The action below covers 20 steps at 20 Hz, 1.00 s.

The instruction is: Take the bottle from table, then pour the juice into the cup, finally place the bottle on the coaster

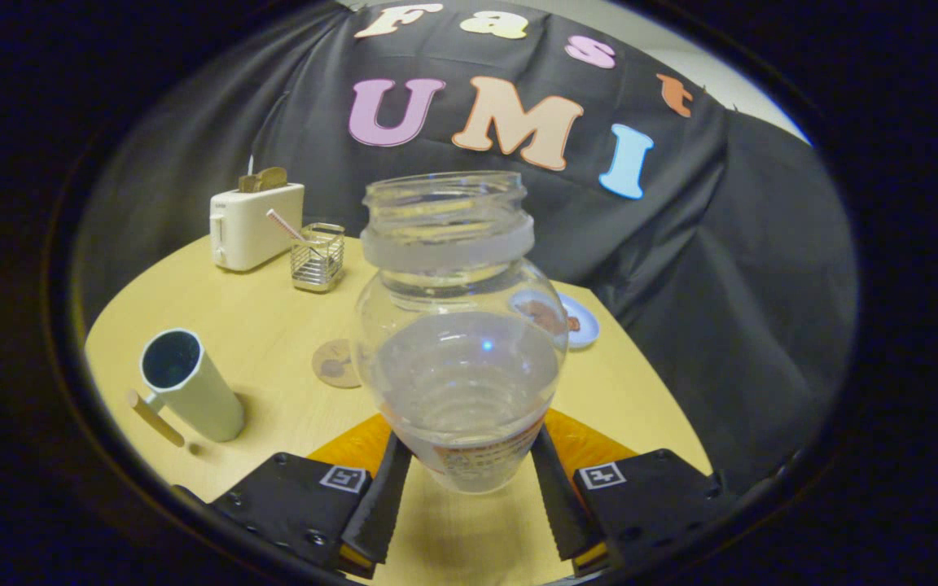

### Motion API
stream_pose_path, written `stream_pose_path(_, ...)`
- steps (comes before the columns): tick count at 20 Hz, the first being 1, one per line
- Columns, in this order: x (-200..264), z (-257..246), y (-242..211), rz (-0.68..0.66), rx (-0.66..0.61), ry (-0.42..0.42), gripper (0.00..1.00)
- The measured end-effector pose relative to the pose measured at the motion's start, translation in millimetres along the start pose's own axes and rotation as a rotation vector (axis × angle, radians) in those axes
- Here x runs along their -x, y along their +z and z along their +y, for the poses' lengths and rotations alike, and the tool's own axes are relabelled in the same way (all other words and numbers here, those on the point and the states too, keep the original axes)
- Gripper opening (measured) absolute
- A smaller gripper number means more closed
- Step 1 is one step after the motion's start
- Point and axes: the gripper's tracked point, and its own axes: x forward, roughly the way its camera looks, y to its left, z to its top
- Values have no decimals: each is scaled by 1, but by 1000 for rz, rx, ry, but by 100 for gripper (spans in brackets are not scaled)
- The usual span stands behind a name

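My gripper (pixel 469 476) clamps the open bottle (pixel 461 325), both fingers pressing its lower sides, upright above the table (pixel 273 325). Cup (pixel 188 382) off to one side; coaster (pixel 337 363) just behind the bottle.

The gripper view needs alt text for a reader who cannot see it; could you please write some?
The gripper holds an open clear bottle of clear liquid between both fingers, lifted above a round wooden table. Beside it stands a pale cup, a coaster lies just beyond, and a toaster, wire holder and small plate sit farther back.
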Motion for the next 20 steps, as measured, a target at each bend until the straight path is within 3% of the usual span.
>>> stream_pose_path(8, 16, -4, 50, -105, 312, -107, 83)
stream_pose_path(20, 14, 46, 70, -171, 606, -117, 83)
